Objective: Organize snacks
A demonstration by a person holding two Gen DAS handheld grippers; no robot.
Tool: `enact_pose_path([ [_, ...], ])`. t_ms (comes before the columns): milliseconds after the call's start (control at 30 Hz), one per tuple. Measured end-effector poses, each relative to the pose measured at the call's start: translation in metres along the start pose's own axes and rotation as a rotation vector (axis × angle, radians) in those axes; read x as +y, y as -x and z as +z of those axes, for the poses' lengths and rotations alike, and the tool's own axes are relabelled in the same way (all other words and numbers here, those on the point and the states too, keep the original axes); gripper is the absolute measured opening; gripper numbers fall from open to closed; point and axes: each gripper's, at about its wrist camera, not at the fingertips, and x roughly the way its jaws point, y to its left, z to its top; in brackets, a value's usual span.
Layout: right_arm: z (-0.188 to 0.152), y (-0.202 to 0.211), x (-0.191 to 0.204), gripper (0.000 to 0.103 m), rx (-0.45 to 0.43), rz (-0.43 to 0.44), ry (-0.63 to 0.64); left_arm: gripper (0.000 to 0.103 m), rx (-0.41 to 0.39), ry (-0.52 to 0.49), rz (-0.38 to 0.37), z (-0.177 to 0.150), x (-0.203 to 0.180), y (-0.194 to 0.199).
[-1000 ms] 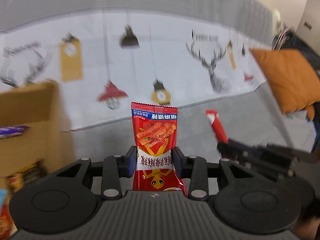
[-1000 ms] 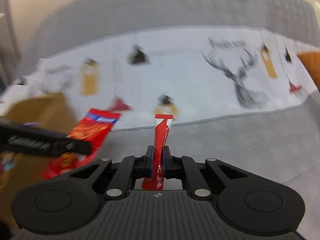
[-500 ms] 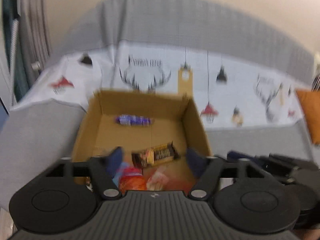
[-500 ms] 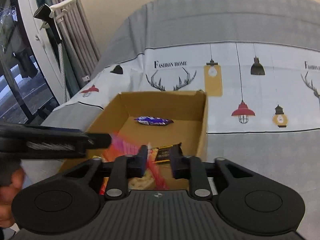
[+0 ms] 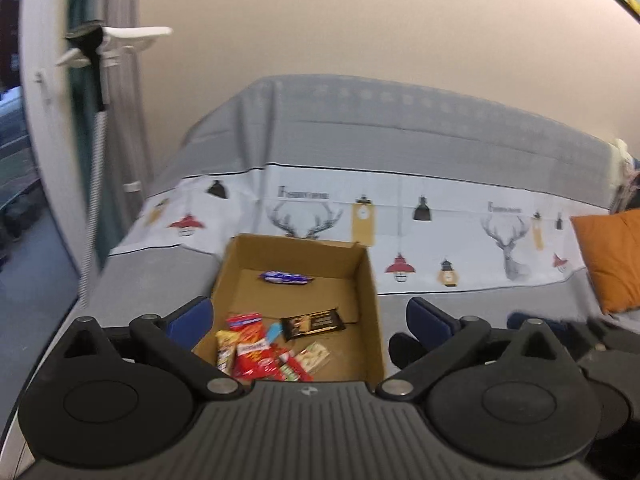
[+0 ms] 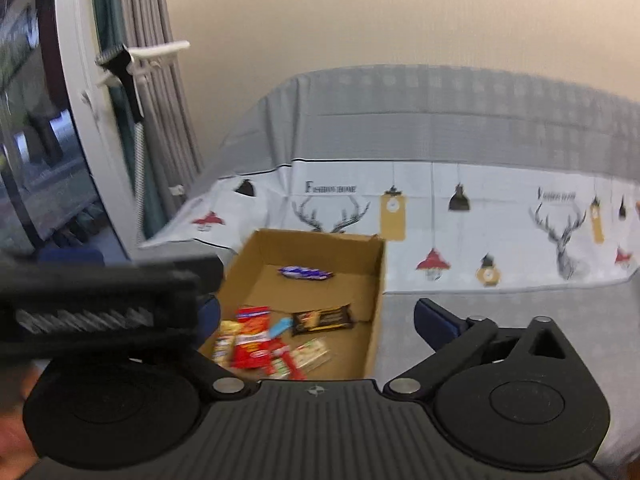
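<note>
An open cardboard box (image 5: 370,292) (image 6: 378,276) stands on the sofa seat. It holds a pile of snacks: a red packet (image 5: 250,350) (image 6: 250,338), a dark bar (image 5: 312,323) (image 6: 323,319) and a purple wrapper (image 5: 285,278) (image 6: 306,273) at the back. My left gripper (image 5: 308,316) is open and empty above the box's near end. My right gripper (image 6: 320,320) is open and empty, also above the box. The left gripper's body (image 6: 100,312) crosses the left of the right wrist view.
The sofa (image 5: 480,312) has a grey seat and a white printed cover (image 5: 460,240). An orange cushion (image 5: 612,256) lies at the right. A window frame, curtains and a white-and-black pole (image 5: 96,92) stand at the left.
Both grippers swung left to the box and let go: the red packet and the thin red stick now lie in the box. Both jaws have opened wide and the grippers have risen.
</note>
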Motion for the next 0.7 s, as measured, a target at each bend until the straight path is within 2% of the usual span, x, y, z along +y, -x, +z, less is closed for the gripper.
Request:
enact_pose_path([
  [133,0.0,0.022,0.009,0.102,0.075,0.013,-0.022,0.103,0.065,0.006,0.043,-0.003,0.0,0.024],
  [233,-0.006,0.033,0.016,0.102,0.102,0.014,-0.02,0.103,0.087,-0.029,0.086,-0.006,-0.004,0.034],
  [367,-0.009,0.043,0.022,0.102,0.094,0.012,-0.014,0.103,0.106,-0.015,0.082,-0.006,0.001,0.04],
  [700,-0.006,0.045,0.027,0.102,0.142,-0.002,-0.021,0.103,0.137,-0.012,0.095,-0.005,0.003,0.041],
])
